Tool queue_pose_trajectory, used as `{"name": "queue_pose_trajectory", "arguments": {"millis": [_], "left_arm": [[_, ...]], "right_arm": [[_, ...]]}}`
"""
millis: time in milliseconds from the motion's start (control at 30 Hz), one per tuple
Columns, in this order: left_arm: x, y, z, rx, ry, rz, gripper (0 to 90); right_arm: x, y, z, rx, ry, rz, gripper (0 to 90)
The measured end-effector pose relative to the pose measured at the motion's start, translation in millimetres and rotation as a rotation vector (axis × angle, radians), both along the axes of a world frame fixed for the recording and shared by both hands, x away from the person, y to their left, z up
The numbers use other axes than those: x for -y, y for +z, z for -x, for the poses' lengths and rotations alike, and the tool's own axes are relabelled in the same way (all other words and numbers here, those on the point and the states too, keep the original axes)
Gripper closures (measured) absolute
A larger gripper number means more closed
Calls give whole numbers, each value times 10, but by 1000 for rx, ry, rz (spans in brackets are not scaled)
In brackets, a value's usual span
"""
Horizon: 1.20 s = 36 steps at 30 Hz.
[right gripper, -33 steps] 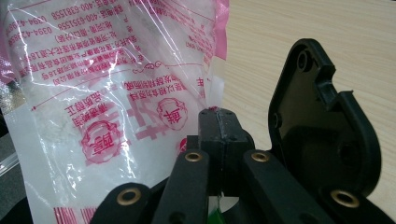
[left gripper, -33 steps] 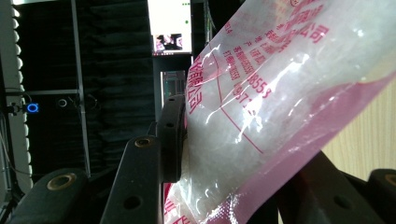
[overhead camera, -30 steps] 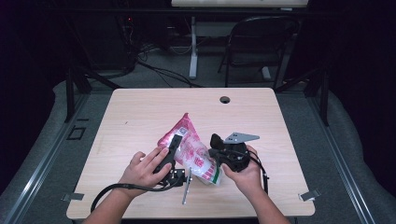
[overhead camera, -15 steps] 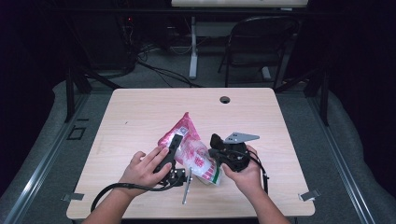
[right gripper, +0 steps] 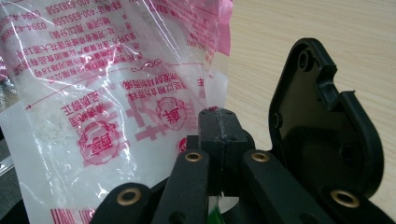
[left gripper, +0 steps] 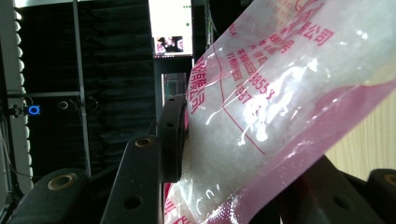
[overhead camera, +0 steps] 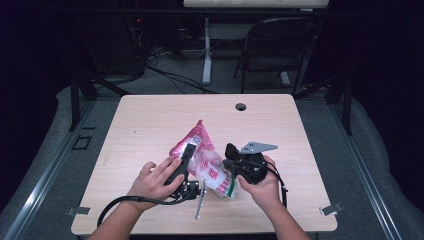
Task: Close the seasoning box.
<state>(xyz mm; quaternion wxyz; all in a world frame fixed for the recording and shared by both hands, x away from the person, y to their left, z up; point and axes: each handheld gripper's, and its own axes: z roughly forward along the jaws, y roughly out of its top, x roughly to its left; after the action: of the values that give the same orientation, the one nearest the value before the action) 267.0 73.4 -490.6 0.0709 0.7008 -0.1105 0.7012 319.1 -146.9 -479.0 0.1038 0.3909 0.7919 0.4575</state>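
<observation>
- High view: we find a pink-and-clear plastic bag [overhead camera: 202,155] of white powder or grains propped up just toward the person from the middle of the table [overhead camera: 150,120], its peak pointing to 12 o'clock. The left gripper [overhead camera: 187,152] lies against the bag's 9 o'clock flank; the right gripper [overhead camera: 231,165] meets its lower corner at about 4 o'clock. A thin metal rod [overhead camera: 199,200] lies on the table at 6 o'clock of the bag.
- We judge the step in hand to be a two-handed hold on the bag, steadied between both tools. The next move likely calls for tearing or pulling the pinched corner apart, which needs a firm left hold and no slip on the slick film.
- Left gripper view: the jaws stand partly open with the bag [left gripper: 280,116] between them, one pad [left gripper: 172,140] flat against the film. The far jaw is hidden behind the bag, so we take it as a grip, not a certainty.
- Writing here: pink Chinese characters, ending in "公司", and digits partly legible, "9855-3".
- Right gripper view: the jaws are closed tight, tips together at the bag's [right gripper: 107,93] edge; we judge a fold of film pinched there.
- Writing appears upside down: numbers such as "400-6831558" and "0394-", plus round pink seal marks. We can read no brand name.
</observation>
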Motion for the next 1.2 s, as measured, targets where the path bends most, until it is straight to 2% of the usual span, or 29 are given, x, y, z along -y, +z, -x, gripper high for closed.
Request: {"name": "queue_pose_trajectory", "arguments": {"millis": [100, 533, 1200], "left_arm": [[2, -3, -3, -10, 3, 5, 642], [22, 18, -9, 5, -7, -23, 641], [25, 2, -34, -13, -10, -18, 638]], "right_arm": [[1, -2, -3, -1, 0, -1, 900], [-2, -19, -12, -5, -2, -1, 900], [-23, -53, -16, -14, -1, 9, 900]]}}
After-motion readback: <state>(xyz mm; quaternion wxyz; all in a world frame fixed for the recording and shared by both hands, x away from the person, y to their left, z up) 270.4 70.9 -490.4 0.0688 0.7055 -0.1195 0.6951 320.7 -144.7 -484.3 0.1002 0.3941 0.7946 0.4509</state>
